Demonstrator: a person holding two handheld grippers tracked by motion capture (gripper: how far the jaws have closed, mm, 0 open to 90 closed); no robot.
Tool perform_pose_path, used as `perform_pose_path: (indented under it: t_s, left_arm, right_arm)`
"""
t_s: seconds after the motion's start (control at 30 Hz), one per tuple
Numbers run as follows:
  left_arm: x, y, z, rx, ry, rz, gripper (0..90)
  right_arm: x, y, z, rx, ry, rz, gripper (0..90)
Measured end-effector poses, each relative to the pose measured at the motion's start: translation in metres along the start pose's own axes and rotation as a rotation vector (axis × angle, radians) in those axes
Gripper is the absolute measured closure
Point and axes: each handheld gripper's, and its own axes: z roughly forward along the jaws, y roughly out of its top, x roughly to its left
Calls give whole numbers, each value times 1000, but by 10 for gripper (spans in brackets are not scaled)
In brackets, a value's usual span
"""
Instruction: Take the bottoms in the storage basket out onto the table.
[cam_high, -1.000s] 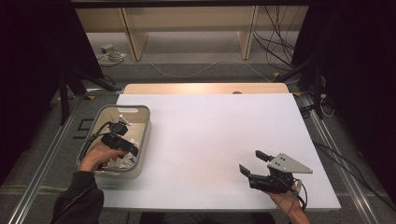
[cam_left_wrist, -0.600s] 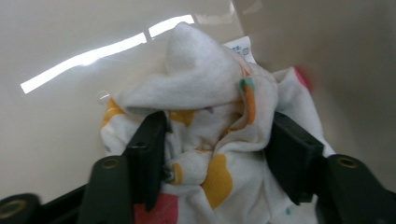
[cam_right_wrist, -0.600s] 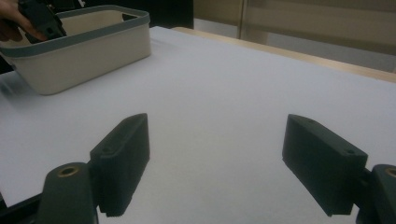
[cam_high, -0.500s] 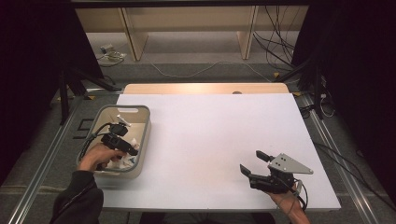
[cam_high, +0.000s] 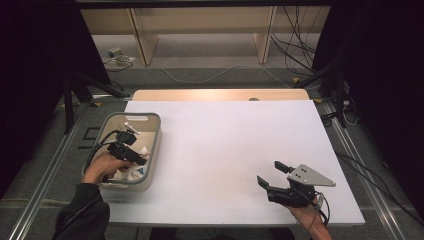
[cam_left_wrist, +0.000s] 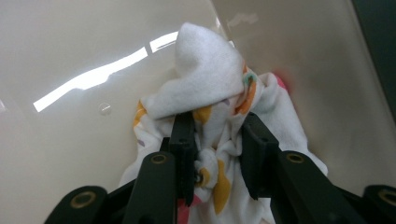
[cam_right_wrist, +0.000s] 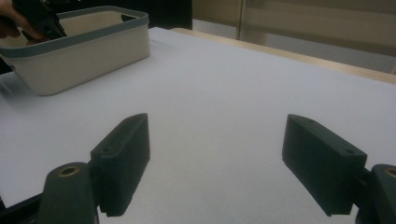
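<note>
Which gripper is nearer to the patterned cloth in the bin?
Left. The left gripper has just closed on the patterned cloth inside the bin; the right gripper rests far across the table.

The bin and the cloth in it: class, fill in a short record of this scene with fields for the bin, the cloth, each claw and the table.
bin: beige with a grey rim, at the left side of the table
cloth: white with orange and pink patches, bunched inside the bin
left claw: reaches down into the bin; jaws have just closed and pinch a fold of the cloth
right claw: jaws wide apart, nothing between them, low over the table's near right part
table: white top
</note>
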Motion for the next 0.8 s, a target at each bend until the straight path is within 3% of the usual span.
perform_pose_path:
  t_s: [0.63,0.8]
  left_arm:
    - [6,-2,-40,-216,-17,-45,683]
    - [6,-3,-46,-244,-17,-44,683]
  right_arm:
    - [0,0,0,-5,-8,1,241]
    - [0,0,0,-6,-9,2,241]
